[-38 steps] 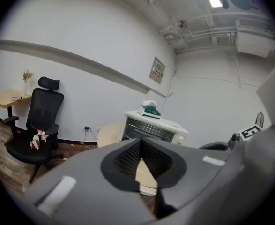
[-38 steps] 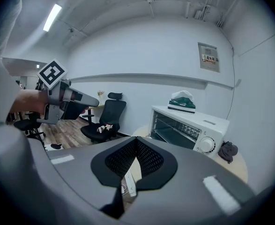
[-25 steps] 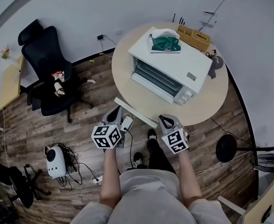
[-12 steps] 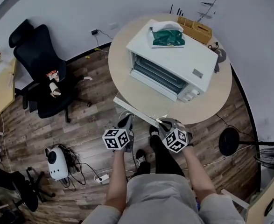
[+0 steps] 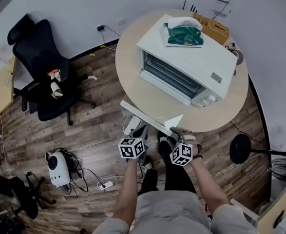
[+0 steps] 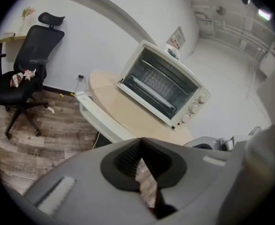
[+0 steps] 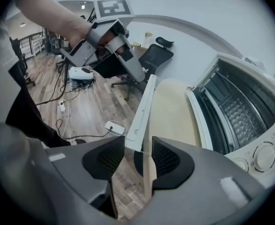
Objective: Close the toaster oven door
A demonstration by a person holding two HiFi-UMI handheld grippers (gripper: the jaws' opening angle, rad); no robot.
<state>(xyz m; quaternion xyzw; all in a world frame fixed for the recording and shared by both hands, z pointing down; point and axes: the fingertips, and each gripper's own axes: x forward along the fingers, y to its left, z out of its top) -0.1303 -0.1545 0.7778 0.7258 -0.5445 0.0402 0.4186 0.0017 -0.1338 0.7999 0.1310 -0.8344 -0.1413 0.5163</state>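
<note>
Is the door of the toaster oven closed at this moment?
No, the door lies folded down in front of the toaster oven, and the oven's inside is open to view.

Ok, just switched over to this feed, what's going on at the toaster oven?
A person stands at the round table with a tool in each hand. The toaster oven sits there with its door dropped fully open, jutting past the table edge. The right tool is at the door's front rail, its jaws opening with the rail's end between them, not clamped. The left tool is shut on nothing, held close by. The door is not yet closed.
</note>
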